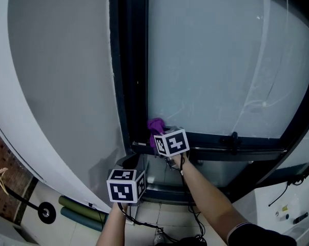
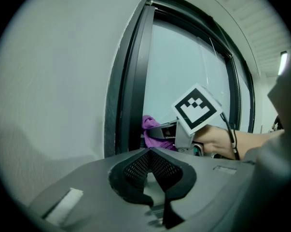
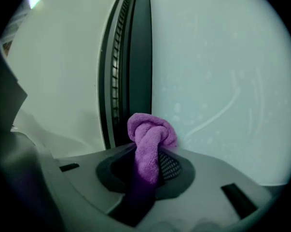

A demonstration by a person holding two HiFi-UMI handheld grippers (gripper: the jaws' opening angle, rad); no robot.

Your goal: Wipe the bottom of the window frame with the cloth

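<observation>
A purple cloth [image 1: 155, 125] is bunched against the lower left corner of the window, where the dark bottom frame rail [image 1: 221, 140] meets the dark upright [image 1: 134, 76]. My right gripper [image 3: 152, 151] is shut on the cloth [image 3: 150, 134], which sticks out past its tips toward the glass [image 3: 222, 71]. Its marker cube [image 1: 170, 142] shows just below the cloth. My left gripper [image 2: 150, 151] is shut on nothing, lower and to the left; its cube [image 1: 126, 185] hangs below the rail. From there I see the cloth [image 2: 152, 132] and the right gripper's cube [image 2: 196, 108].
A white wall [image 1: 57, 86] runs along the left of the frame. A small dark handle [image 1: 234, 137] sits on the bottom rail to the right. On the floor lie green rolls [image 1: 77, 209], dark cables [image 1: 159, 229] and a white unit [image 1: 287, 209].
</observation>
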